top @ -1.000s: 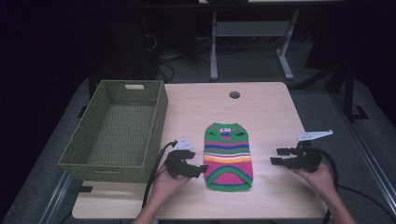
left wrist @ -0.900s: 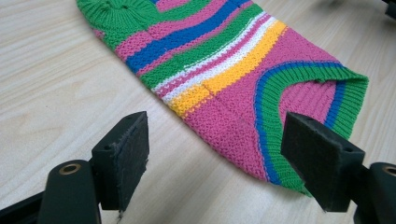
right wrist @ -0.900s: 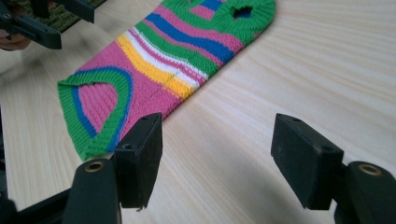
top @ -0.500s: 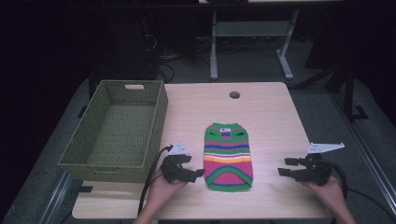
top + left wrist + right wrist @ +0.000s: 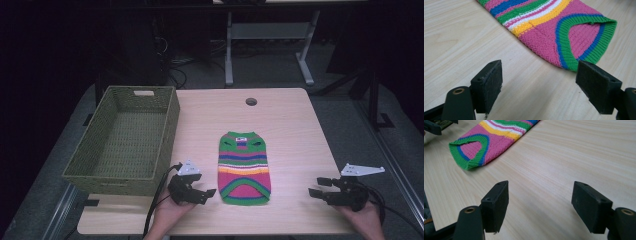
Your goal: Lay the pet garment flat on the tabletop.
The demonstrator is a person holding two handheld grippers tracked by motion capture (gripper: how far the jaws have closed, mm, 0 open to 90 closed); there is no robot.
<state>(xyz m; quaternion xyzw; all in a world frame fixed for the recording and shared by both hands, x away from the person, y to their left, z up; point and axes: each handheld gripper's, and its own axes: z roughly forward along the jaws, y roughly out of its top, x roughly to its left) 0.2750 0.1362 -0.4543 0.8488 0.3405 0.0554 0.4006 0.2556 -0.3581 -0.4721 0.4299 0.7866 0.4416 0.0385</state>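
A small knitted sweater (image 5: 244, 167) striped in green, pink, blue, white and yellow lies flat on the light wooden table (image 5: 290, 125), with its hem toward the near edge. My left gripper (image 5: 207, 194) is open, just left of the hem. In the left gripper view the hem (image 5: 571, 37) lies ahead of the open left gripper (image 5: 540, 80), with only bare wood between the jaws. My right gripper (image 5: 316, 187) is well to the right of the sweater, near the table's right edge. Its jaws have just been opening further. The right gripper (image 5: 540, 200) holds nothing.
A green woven basket (image 5: 125, 140) stands on the table's left side, close behind the left gripper. A round cable hole (image 5: 251, 101) sits near the far edge. Beyond the table are a dark floor, cables and a metal stand (image 5: 270, 35).
The right gripper has drawn away from the sweater, to the right and toward the near edge. The left gripper has slid slightly toward the near edge.
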